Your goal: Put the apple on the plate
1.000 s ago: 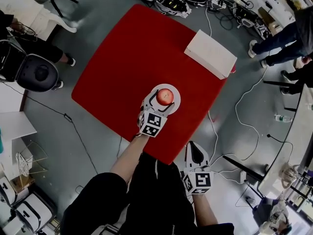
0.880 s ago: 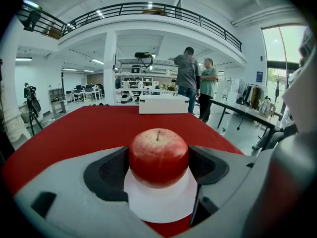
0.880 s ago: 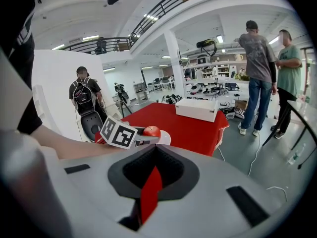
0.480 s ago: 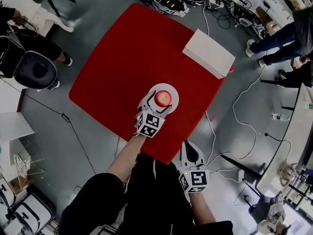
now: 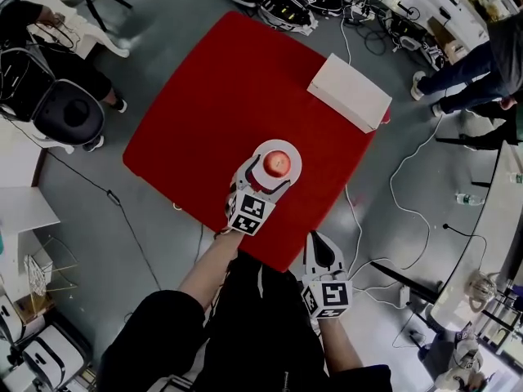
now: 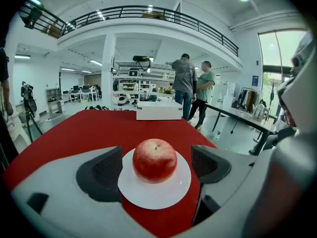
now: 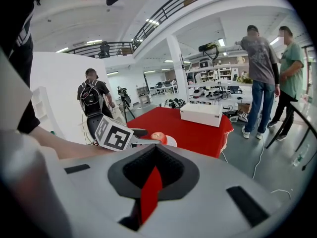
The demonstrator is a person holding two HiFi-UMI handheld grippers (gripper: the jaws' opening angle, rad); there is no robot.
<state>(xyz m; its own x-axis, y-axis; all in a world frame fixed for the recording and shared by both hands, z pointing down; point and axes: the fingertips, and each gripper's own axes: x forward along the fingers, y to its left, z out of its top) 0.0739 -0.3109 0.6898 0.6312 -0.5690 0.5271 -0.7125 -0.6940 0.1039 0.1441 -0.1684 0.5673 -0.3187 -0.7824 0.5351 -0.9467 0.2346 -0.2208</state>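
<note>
Apple (image 5: 278, 163) sits upright in the middle of the white plate (image 5: 294, 155), near the edge of the red table (image 5: 212, 96) closest to the person, just as it did a second ago. What has changed is the left gripper (image 5: 266, 176). Its jaws have just been opening and now stand as wide as I've seen them, one dark pad on either side of the fruit with clear red cloth and white plate showing in each gap. Seen from the left gripper view, neither pad touches the apple (image 6: 154, 160); it rests on the plate (image 6: 153, 196) by its own weight alone.

To my eye that is a release, so the placing looks done (nothing rocks or leans). What's left is only drawing the tongs back without clipping the fruit or nudging the plate.

The right gripper (image 5: 319, 245) hangs off the table's edge beside the person's leg, well apart from the plate. Its jaws are closed together with nothing held, only a thin red sliver of table showing through the slit.
</note>
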